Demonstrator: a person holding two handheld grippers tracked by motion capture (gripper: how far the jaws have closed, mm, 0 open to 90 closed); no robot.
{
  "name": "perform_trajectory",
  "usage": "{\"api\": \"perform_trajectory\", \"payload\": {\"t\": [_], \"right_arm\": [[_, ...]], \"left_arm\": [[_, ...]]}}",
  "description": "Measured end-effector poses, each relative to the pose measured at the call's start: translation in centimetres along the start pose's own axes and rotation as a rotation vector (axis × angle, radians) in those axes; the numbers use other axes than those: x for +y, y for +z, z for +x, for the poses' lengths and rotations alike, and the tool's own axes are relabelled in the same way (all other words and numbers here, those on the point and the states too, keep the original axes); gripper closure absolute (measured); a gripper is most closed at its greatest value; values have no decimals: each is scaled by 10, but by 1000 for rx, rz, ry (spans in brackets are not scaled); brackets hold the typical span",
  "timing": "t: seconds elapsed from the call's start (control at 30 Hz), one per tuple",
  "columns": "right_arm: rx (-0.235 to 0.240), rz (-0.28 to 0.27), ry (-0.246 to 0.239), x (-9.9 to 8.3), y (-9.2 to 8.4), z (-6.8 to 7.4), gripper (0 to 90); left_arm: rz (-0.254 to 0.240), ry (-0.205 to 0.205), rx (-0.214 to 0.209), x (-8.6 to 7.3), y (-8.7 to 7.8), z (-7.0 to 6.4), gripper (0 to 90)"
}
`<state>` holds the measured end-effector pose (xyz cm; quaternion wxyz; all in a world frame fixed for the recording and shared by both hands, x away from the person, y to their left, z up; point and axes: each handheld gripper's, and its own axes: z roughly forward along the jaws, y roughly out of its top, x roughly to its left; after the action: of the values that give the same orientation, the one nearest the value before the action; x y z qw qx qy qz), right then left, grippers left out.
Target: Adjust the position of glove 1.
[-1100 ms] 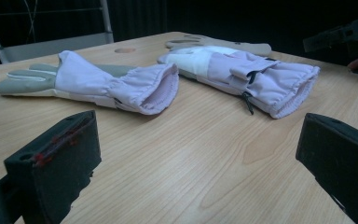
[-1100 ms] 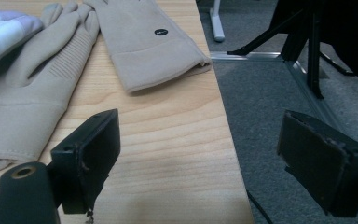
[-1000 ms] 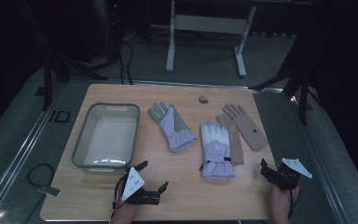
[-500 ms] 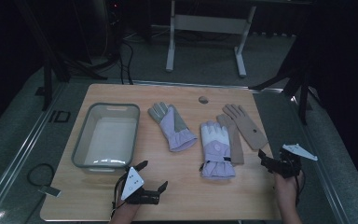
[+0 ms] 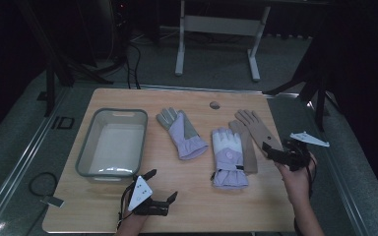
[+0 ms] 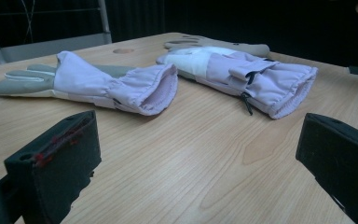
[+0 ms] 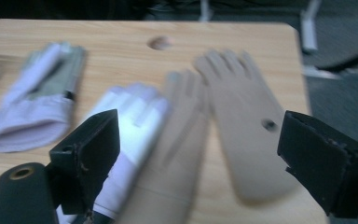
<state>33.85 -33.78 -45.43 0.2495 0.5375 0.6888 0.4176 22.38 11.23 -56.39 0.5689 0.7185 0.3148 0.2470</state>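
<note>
Your right gripper (image 5: 278, 156) is hovering with jaws spread wide over the wrist end of the tan glove (image 5: 259, 133), which is lying flat at the table's (image 5: 128, 98) right edge; your left gripper (image 5: 158, 194) is resting near the front edge, jaws spread, facing the lavender ski gloves (image 6: 121, 86).

Bin (image 5: 86, 147) left on desk (image 5: 197, 206); four gloves to its right, rightmost glove (image 5: 258, 132) under right claw (image 5: 275, 155).
</note>
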Motion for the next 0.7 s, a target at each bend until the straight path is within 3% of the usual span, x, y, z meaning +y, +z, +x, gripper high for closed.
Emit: {"api": "perform_trajectory", "payload": {"t": [0.03,0.07,0.1,0.13,0.17,0.23,0.43,0.47,0.7], "right_arm": [[14,-3,-25,8,3,9,135],[14,-3,-25,8,3,9,135],[45,-2,-68,16,8,18,144],[45,-2,-68,16,8,18,144],[75,-11,-90,23,12,25,200],[85,-10,-95,26,15,28,205],[132,10,-168,41,32,53,252],[157,17,-176,44,36,60,260],[205,38,-227,49,50,84,271]], "left_arm": [[1,2,-1,0,0,0,0],[1,2,-1,0,0,0,0],[0,3,-2,0,0,0,0],[0,3,-2,0,0,0,0],[0,3,-4,0,0,0,0],[0,3,-7,0,0,0,0],[-1,7,-12,0,0,0,0],[0,7,-13,0,0,0,0],[-1,5,-18,0,0,0,0]]}}
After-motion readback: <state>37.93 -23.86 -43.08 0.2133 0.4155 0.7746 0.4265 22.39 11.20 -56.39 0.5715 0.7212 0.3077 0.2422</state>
